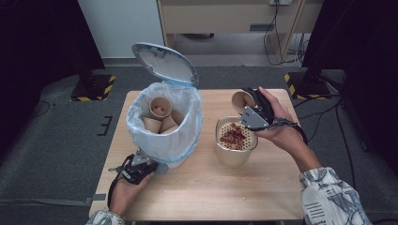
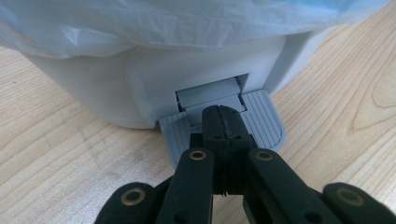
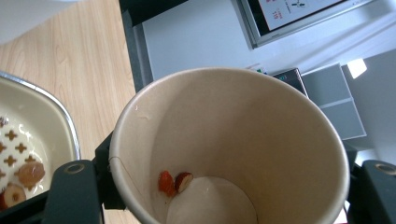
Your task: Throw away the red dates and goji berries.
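Pressing bin pedal (image 2: 224, 126); right gripper (image 1: 251, 110) holds cup (image 3: 233, 154).

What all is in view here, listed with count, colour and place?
table: one, light wood, centre of the high view.
bin: one, white with a pale liner, table's left half.
lid: one, white, raised behind the bin.
pedal: one, grey, at the bin's base, under the shut left jaws.
cups in bin: at least four, brown paper, inside the liner.
strainer bowl: one, cream, right of the bin, holding reddish-brown pieces.
held cup: one, brown paper, tilted above the bowl, two small red bits inside.
left gripper: one, black, pressing the pedal.
right gripper: one, black, shut on the held cup.
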Motion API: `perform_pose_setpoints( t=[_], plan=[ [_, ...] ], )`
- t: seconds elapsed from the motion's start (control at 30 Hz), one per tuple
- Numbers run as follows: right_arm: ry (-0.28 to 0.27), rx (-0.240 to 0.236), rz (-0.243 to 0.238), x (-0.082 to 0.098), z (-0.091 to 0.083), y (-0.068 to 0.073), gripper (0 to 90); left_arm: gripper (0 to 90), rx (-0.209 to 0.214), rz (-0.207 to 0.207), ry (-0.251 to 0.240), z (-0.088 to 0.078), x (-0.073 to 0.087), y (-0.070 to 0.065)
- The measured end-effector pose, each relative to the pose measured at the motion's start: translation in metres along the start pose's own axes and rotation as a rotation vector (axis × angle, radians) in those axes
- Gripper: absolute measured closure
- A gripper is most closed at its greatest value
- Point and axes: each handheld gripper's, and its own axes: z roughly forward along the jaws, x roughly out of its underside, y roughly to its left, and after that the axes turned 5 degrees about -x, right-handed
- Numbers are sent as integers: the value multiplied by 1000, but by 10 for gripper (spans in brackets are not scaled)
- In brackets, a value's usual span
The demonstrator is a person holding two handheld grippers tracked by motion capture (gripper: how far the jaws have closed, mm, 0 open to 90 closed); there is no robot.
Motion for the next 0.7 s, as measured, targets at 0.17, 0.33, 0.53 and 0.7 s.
perform_pose_setpoints(
  t=[0.17,0.33,0.53,0.7],
  plan=[
    [-12,-1,35,-1,0,-1,268,900,1,-1,0,0,0,0],
    [-30,-5,78,-4,1,-2,267,900,1,-1,0,0,0,0],
    [-65,-22,143,-11,0,-4,267,900,1,0,1,0,0,0],
    [-80,-22,155,-14,0,-7,268,900,1,-1,1,0,0,0]
  ],
)
